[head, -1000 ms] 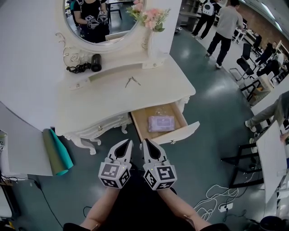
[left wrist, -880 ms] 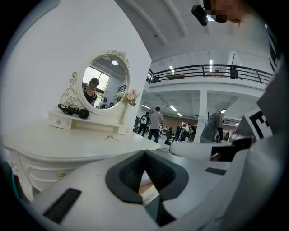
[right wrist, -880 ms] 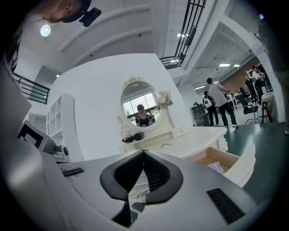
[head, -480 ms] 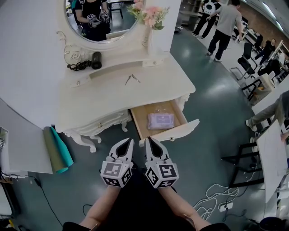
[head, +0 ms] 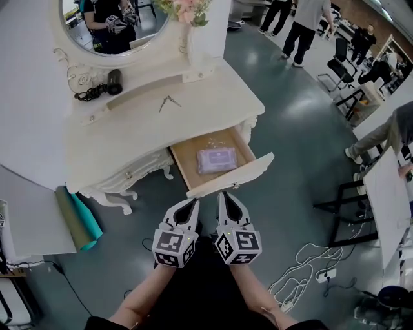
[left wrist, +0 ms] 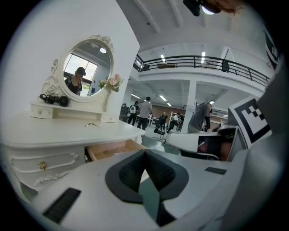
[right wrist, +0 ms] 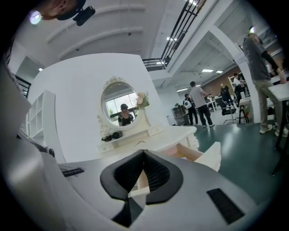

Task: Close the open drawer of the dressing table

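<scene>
**Inspector A:** The drawer (head: pixel 230 174) stands pulled well out at the right front of the dressing table (head: pixel 129 145), with a purple packet (head: pixel 217 159) lying inside. What of the claws?

**Inspector B:** The left gripper (head: pixel 190 206) and right gripper (head: pixel 225 198) are both pinched together and empty, just short of the drawer front. The risk, in my judgement, is an off-centre push that skews the drawer and jams it, or tips slipping off the curved front.

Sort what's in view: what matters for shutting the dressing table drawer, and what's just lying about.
For the job:
open wood-lined cream drawer
cream dressing table
left hand-held gripper, shut
right hand-held gripper, shut

Lying about:
pale purple packet in the drawer
black hair dryer
small metal clip on the tabletop
pink flowers
teal rolled mat on the floor
</scene>
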Tool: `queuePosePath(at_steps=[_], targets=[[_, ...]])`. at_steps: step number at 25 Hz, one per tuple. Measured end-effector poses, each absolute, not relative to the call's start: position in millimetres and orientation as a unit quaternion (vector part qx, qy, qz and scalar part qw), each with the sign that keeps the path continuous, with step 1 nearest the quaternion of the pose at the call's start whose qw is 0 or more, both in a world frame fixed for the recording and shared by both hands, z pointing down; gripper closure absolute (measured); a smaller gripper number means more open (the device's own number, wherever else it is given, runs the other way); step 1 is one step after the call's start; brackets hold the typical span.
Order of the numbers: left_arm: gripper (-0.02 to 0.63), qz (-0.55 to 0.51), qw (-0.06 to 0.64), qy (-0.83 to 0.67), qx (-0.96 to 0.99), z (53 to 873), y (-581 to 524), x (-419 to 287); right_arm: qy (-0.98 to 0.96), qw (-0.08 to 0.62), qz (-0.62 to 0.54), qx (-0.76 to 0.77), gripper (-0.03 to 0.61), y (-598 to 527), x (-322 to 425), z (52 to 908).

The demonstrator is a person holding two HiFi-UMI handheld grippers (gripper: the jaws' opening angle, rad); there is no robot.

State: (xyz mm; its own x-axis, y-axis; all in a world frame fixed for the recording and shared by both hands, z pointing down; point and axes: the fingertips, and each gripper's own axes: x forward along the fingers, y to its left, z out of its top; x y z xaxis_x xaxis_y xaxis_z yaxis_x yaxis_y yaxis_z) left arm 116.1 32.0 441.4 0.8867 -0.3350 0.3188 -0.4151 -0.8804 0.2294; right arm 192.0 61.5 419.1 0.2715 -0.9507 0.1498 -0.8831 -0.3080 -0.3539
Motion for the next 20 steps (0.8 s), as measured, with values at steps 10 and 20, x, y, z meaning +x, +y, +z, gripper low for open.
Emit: queuePosePath(at_steps=[10, 20], targets=[[0.594, 0.169, 0.157, -0.114, 0.966, 472.2, 53.5, 167.6, 0.496, 0.095, -0.196, -0.841, 0.546, 93.2, 248.9, 461.1], [0.594, 0.192, 0.179, -0.080, 0.962, 506.6, 55.6, 195.0, 0.487, 0.050, -0.215, -0.845, 0.546, 85.7, 267.9, 502.2]])
